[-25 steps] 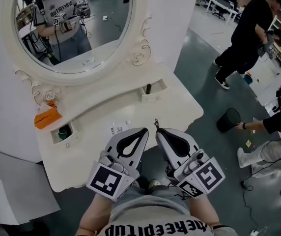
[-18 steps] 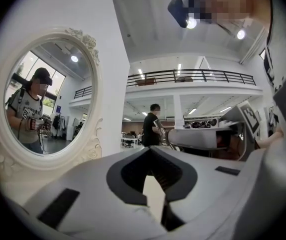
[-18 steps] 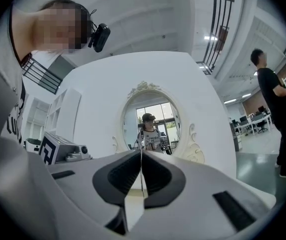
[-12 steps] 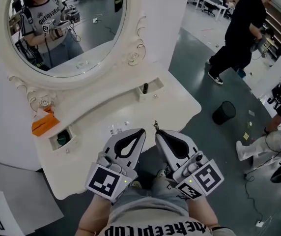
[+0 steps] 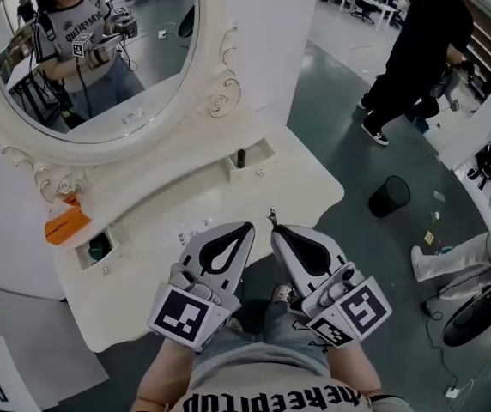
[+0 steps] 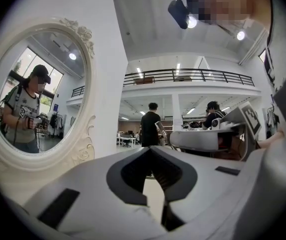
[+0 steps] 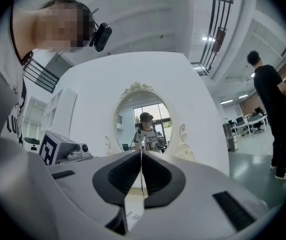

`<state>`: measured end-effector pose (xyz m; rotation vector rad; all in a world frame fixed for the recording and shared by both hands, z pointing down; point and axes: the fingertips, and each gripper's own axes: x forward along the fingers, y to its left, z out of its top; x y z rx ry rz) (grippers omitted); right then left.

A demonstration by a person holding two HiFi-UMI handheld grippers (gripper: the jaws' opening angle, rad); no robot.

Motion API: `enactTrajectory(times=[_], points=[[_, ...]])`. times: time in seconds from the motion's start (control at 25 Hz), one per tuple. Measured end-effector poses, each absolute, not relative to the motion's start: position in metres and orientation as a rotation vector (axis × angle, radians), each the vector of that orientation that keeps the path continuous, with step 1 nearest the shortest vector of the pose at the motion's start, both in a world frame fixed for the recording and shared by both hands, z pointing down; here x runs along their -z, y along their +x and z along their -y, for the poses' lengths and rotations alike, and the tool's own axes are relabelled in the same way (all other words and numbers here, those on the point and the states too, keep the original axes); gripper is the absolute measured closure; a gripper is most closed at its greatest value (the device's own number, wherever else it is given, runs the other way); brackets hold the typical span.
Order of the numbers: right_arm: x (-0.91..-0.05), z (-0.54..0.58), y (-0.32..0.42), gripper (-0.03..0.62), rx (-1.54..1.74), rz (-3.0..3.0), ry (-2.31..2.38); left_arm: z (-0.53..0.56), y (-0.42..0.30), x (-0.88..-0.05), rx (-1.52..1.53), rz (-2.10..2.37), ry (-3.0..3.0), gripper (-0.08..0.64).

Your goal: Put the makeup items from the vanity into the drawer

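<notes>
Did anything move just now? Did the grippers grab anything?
Nothing was grabbed or dropped. The view swung, so the vanity and mirror slid left in the head view. The left gripper and right gripper stayed shut, side by side, the right one pinching the same thin strand. The orange item stayed put on the vanity.

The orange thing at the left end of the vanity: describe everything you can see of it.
The orange thing is a small, bright orange, flat-sided block, like a box or packet; its material cannot be told. It lies tilted on the white vanity top, at the left rear, against the foot of the carved mirror frame. Just in front of it is an open recess holding a green item. No print can be made out on it, and nothing grips it.
</notes>
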<state>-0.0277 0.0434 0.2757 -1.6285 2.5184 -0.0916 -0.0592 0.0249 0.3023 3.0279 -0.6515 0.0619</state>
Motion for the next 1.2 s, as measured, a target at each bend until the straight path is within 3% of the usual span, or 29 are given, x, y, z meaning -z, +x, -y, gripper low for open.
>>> enactTrajectory(times=[1.2], points=[[-0.274,0.02,0.092,0.565,0.112,-2.666,-1.365,0.027,0.063,-0.303,-0.076,0.915,2.953,0.545]])
